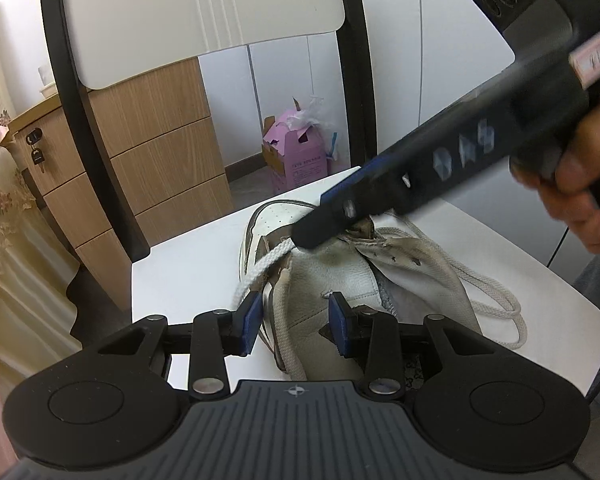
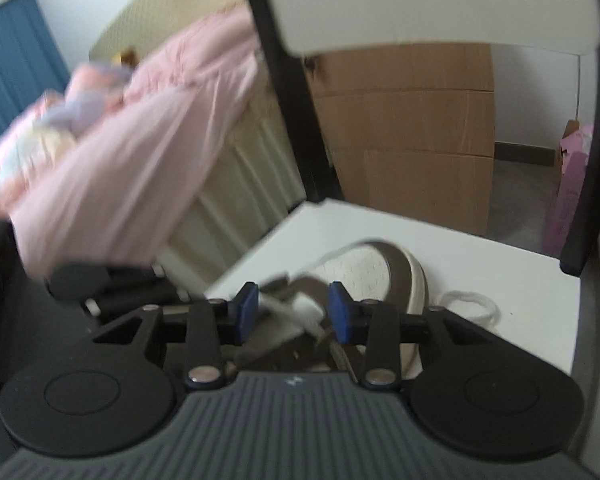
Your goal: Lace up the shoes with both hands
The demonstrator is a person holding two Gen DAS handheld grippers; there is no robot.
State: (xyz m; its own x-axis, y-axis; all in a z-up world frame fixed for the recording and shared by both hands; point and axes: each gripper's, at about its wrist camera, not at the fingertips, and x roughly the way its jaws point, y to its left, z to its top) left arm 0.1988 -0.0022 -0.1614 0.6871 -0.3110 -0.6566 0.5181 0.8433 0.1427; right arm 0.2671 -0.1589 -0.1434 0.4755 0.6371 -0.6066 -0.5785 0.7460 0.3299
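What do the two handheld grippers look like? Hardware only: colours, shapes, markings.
Both match: the left gripper and right gripper have matte black linkage arms with silver pivot pins, blue rectangular finger pads, two round black discs and a grey ribbed plate with a small cross-shaped mark. Seen from the left wrist, the right gripper's body is a long black bar with pale stickers and a pink label, held in a bare hand.

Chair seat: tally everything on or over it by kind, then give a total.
Shoe: 1
Shoelace: 1
Hand-held gripper: 2, the left hand-held gripper and the right hand-held gripper
Total: 4
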